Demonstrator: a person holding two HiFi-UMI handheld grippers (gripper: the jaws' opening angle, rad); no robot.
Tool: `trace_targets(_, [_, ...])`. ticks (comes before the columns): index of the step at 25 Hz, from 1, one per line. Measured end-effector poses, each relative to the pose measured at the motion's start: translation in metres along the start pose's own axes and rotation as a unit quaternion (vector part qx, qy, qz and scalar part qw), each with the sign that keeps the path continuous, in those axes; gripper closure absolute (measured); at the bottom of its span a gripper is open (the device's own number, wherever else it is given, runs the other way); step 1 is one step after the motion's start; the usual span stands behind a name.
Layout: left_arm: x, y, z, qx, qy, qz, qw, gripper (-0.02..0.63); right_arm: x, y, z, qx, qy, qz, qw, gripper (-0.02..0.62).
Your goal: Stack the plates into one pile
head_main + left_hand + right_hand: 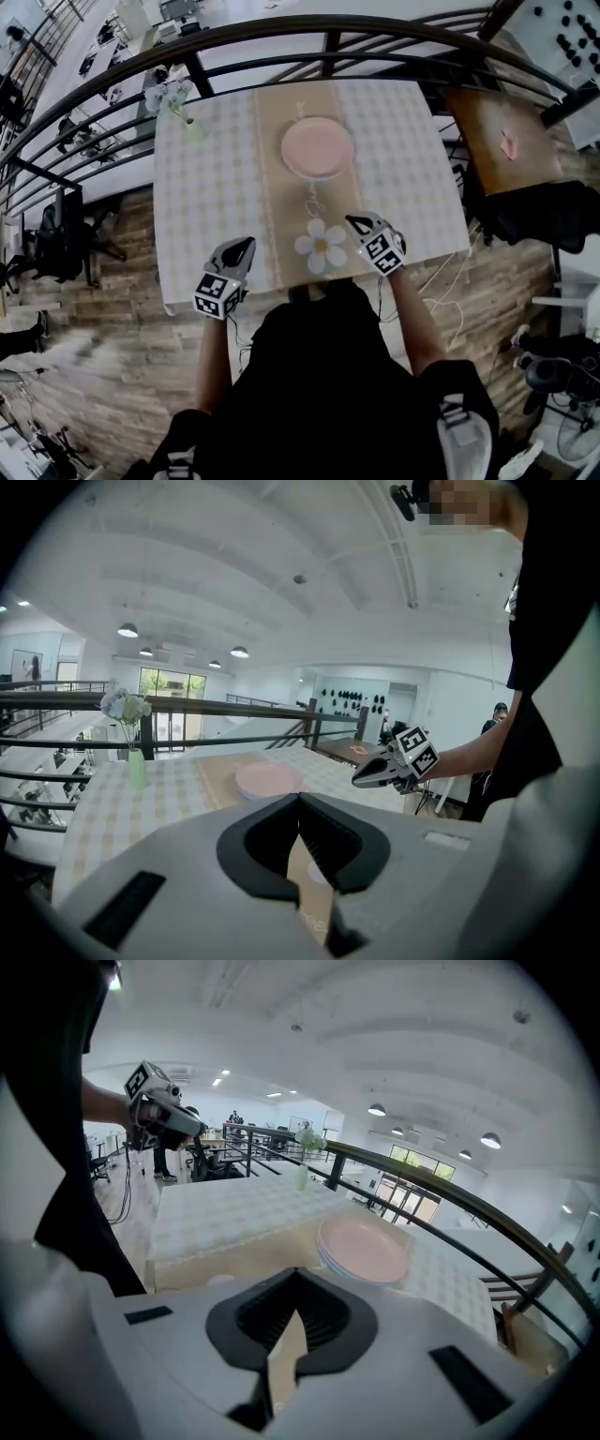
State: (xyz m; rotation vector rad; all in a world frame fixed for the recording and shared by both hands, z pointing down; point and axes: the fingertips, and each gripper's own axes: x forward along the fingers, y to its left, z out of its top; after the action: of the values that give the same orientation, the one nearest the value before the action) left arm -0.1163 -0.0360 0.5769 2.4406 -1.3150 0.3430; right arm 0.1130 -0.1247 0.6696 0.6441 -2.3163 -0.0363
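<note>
A pile of pink plates (317, 148) sits on the tan runner in the middle of the checked table (211, 197). It also shows in the left gripper view (268, 780) and the right gripper view (366, 1251). Both grippers hang over the table's near edge, well short of the pile. My left gripper (246, 244) is shut and holds nothing, its jaws meeting at the tip (299, 803). My right gripper (354, 222) is also shut and empty (296, 1275), just right of a white flower-shaped mat (321, 247).
A slim green vase with pale flowers (190, 127) stands at the table's far left corner. A dark curved railing (281, 42) runs behind the table. A brown side table (502, 136) stands to the right. Cables lie on the wooden floor (441, 272).
</note>
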Motion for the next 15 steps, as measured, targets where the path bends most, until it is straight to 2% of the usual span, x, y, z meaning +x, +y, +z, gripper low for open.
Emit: trace_targets(15, [0.01,-0.016,-0.007,0.008,0.005,-0.015,0.9998,0.604,-0.039,0.007,0.016,0.034,-0.071,-0.004,0.997,0.599])
